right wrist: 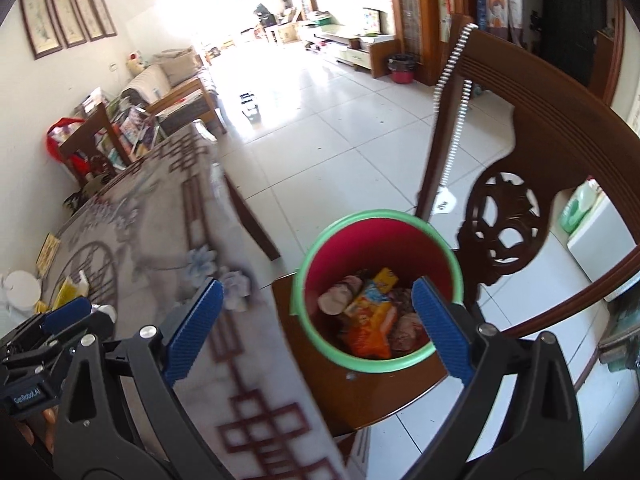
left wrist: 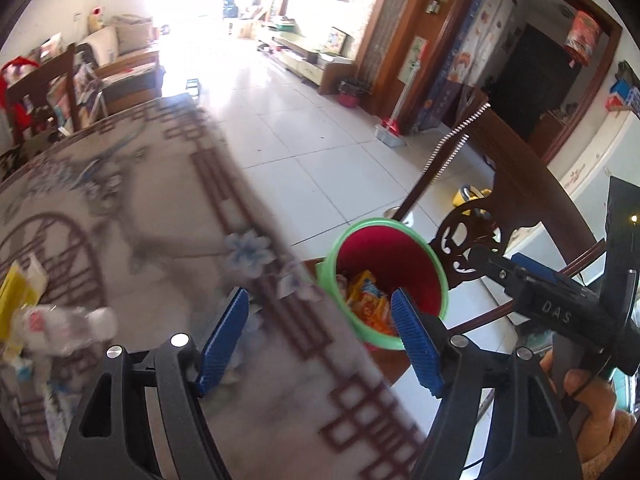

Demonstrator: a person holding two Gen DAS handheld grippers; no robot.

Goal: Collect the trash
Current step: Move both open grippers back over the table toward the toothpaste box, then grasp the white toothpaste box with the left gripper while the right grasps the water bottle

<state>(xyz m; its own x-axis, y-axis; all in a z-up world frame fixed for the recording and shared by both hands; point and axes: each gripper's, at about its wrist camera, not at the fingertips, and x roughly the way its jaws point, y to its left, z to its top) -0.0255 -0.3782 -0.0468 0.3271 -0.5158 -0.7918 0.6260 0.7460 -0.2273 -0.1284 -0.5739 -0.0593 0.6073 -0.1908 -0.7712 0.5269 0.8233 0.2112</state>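
Note:
A bin with a green rim and red inside [left wrist: 380, 248] [right wrist: 380, 240] stands on a wooden chair seat [right wrist: 360, 392] beside the table. Orange snack wrappers [right wrist: 370, 320] [left wrist: 366, 300] and other scraps lie in it. My left gripper [left wrist: 320, 340] is open and empty over the table edge, its right finger in front of the bin. My right gripper [right wrist: 318, 328] is open and empty too, its right finger over the bin's mouth. A clear plastic bottle [left wrist: 68, 328] and yellow wrappers [left wrist: 14, 300] [right wrist: 66, 292] lie on the patterned tablecloth [left wrist: 160, 220] [right wrist: 152, 232].
The chair's carved back [right wrist: 504, 232] [left wrist: 472, 236] rises right behind the bin. A blue pad [left wrist: 534, 274] of the right gripper shows at the right of the left wrist view. A white round container [right wrist: 20, 288] sits at the table's left. A tiled floor [right wrist: 340, 140] stretches beyond.

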